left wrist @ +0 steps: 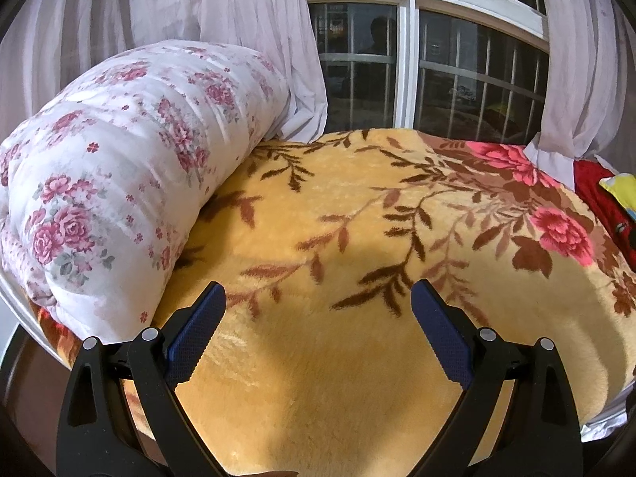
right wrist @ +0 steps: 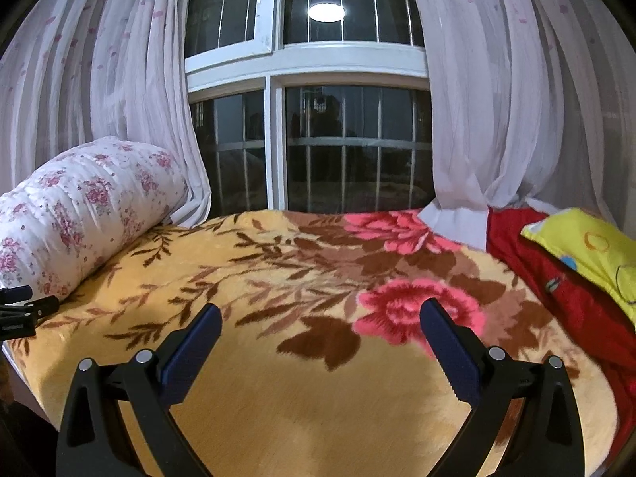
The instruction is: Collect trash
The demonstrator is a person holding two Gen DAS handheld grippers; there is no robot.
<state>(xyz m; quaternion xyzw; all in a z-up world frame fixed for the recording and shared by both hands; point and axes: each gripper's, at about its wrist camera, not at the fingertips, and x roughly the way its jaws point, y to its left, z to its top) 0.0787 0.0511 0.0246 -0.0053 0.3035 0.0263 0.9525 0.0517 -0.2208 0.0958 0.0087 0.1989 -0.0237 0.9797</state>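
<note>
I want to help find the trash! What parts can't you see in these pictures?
- Trash: none shows in either view on the yellow blanket.
- Behind the rolled floral quilt: hidden by the quilt, both views.
- Under the yellow pillow and red cloth: cut off by the right edge.
- Floor: outside both views.
- Outside the window: too dark.
- The left gripper and right gripper are both open and hold nothing.

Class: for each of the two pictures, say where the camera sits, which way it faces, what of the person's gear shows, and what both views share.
Left wrist: on the left hand-held gripper, facing across the yellow floral blanket to the window; its open fingers show.
Right wrist: on the right hand-held gripper, facing likewise; its open fingers show, the left hand-held gripper at the left edge.
Shared: blanket, rolled floral quilt, window, curtains.
</note>
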